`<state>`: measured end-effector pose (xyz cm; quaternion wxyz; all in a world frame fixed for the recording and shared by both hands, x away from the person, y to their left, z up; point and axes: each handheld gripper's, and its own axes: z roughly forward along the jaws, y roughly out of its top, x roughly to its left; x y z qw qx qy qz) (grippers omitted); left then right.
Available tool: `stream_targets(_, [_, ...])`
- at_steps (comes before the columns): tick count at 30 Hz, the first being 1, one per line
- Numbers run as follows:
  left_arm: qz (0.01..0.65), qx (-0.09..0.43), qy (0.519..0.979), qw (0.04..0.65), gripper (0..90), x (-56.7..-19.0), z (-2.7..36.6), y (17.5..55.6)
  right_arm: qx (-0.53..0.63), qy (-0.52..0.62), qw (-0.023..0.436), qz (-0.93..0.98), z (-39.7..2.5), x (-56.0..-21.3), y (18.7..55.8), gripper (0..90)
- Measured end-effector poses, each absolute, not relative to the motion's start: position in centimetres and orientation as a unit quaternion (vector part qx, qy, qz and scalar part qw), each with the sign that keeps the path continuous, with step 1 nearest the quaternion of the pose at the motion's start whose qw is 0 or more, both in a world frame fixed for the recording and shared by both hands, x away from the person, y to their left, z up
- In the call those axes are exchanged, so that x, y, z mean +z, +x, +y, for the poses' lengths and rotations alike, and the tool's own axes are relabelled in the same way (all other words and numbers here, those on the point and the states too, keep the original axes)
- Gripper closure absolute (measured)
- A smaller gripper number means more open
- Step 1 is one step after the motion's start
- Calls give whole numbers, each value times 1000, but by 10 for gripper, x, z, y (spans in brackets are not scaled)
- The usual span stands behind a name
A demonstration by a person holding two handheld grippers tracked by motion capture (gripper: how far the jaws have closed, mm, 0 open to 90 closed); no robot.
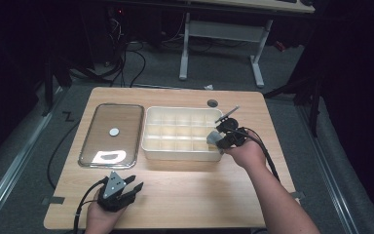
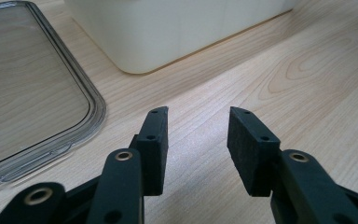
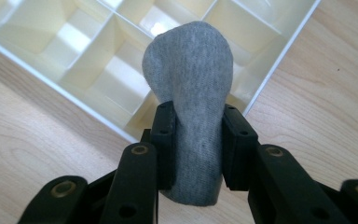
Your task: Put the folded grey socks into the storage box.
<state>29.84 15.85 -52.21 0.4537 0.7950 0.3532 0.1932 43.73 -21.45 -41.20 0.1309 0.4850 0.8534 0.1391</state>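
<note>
Sock clamped above the corner of the divided box

Sock first: we see a grey sock [image 3: 186, 88], rolled or bunched, pinched between the two black jaws of the right gripper [image 3: 193, 140], which press on it from both sides. Its rounded upper end stands clear of the jaws, and its lower end hangs below the pads. In the right gripper view it hangs over the near corner of the cream divided box [image 3: 279, 60], above the compartments that lie along that edge; we cannot tell whether it touches a divider. From the high view we find the same sock [image 1: 213, 138] as a small grey lump at the right front corner of the box [image 1: 148, 127], with the right gripper [image 1: 220, 140] and the person's hand behind it.

Left of the box, just beside it, lies a clear lid [image 1: 111, 135] flat on the wooden table [image 1: 190, 190], with a small round white mark at its middle. Well apart from all this, near the front left edge of the table, we see the left gripper [image 1: 132, 187]. In its own view the left gripper [image 2: 198, 135] has its jaws apart with nothing between them, low over bare wood, pointing toward the box wall [image 2: 177, 32] and the lid's rim [image 2: 91, 116]
</note>
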Motion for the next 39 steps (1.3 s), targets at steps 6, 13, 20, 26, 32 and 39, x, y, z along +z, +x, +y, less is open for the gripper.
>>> stream_targets(6, [353,190,797,452,586,-522,160,299,109,489,130,856,-207,-418,447,713])
stream_targets(13, [353,192,796,453,581,-522,160,299,77,480,121,865,-201,-429,456,714])
stream_targets(20, [351,192,797,452,580,-522,160,299,63,472,114,872,-196,-437,459,716])
stream_targets(26, [350,191,799,450,577,-522,160,299,63,470,107,874,-197,-439,461,717])
stream_targets(32, [344,188,800,455,574,-520,158,297,66,475,96,872,-199,-439,463,716])
stream_targets(39, [344,184,800,456,575,-520,157,299,59,477,94,872,-197,-442,463,718])
